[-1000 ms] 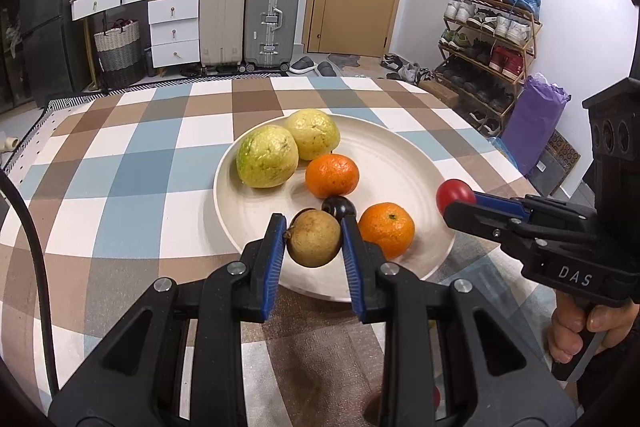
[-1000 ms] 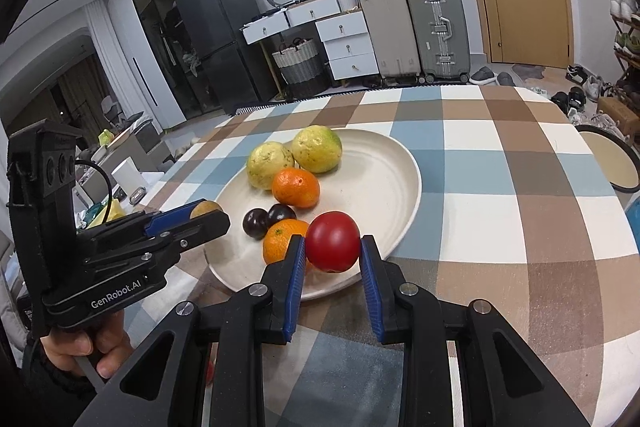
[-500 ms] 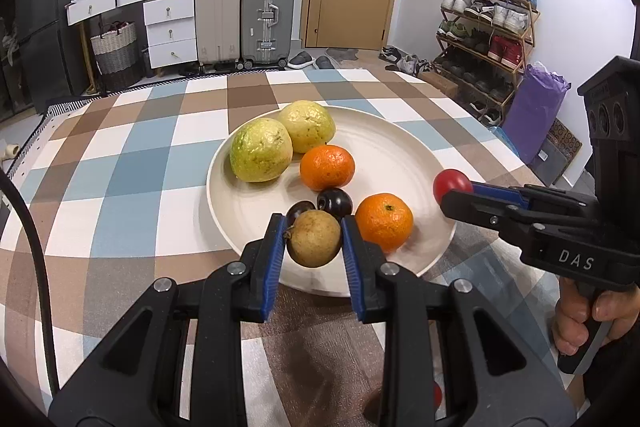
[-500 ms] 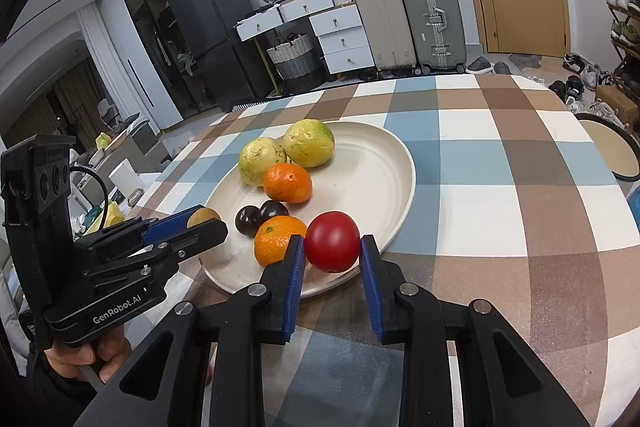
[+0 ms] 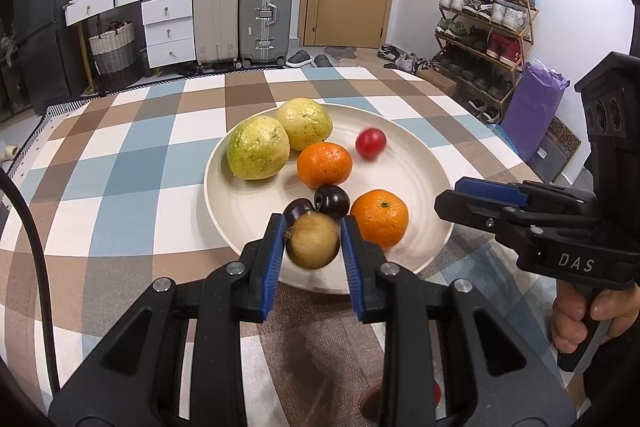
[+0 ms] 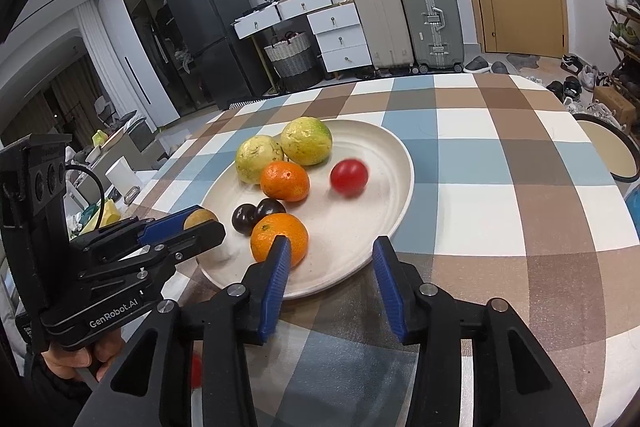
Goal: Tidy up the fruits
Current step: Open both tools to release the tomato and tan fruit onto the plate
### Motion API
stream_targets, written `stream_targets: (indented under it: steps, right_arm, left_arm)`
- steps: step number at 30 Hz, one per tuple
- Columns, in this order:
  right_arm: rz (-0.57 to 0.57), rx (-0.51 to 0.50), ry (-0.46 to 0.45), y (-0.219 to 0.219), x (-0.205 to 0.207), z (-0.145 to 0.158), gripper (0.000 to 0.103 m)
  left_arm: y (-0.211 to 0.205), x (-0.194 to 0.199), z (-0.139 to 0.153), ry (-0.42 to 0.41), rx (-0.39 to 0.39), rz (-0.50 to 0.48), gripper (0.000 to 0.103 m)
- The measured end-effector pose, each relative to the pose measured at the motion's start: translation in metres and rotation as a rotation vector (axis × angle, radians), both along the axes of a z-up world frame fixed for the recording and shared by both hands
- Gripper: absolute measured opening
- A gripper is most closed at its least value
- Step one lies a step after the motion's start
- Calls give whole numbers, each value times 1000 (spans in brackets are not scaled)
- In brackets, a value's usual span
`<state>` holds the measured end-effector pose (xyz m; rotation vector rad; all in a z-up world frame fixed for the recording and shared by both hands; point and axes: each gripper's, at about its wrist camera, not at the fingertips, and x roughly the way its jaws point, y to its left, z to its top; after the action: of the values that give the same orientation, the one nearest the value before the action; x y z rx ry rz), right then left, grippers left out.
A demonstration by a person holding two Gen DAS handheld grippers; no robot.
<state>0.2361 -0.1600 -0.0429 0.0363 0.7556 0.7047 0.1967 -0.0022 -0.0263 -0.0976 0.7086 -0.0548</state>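
A cream plate (image 5: 420,163) (image 6: 394,163) on the checked table holds two yellow-green fruits (image 5: 258,149) (image 6: 306,141), two oranges (image 5: 380,219) (image 6: 285,181), two dark plums (image 5: 332,199) (image 6: 244,219) and a red tomato (image 5: 371,143) (image 6: 349,177), which is blurred on the plate's far side. My left gripper (image 5: 313,227) (image 6: 200,223) is shut on a brown round fruit (image 5: 313,245) over the plate's near rim. My right gripper (image 6: 330,247) (image 5: 472,197) has its jaws opening, with nothing between them, over the plate's near right rim.
A checked cloth covers the table (image 5: 120,167). A round stool (image 6: 612,151) stands off the table's right edge. Suitcases (image 5: 266,11), drawers and a shoe rack (image 5: 484,27) lie beyond the table. A hand (image 5: 580,311) grips the right tool's handle.
The right gripper has let go of the red tomato, which now lies blurred farther back on the plate. The left gripper still grips the brown fruit in the same place.
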Motion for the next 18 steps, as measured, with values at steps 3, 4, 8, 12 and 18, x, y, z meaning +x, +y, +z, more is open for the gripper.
stream_targets:
  steps: [3, 4, 8, 12, 18]
  right_arm:
    - [-3, -3, 2, 0, 1, 0, 47]
    - [-4, -4, 4, 0, 1, -1, 48]
    - [-9, -1, 8, -1, 1, -1, 50]
    - [-9, -2, 2, -1, 0, -1, 63]
    - [-20, 6, -39, -3, -5, 5, 87]
  left_arm:
    - [2, -1, 0, -7, -6, 3, 26]
    - [3, -2, 0, -6, -8, 6, 27]
    - [8, -1, 0, 5, -16, 25, 36]
    - [12, -5, 1, -4, -10, 45, 52]
    - [16, -16, 5, -28, 12, 72, 85]
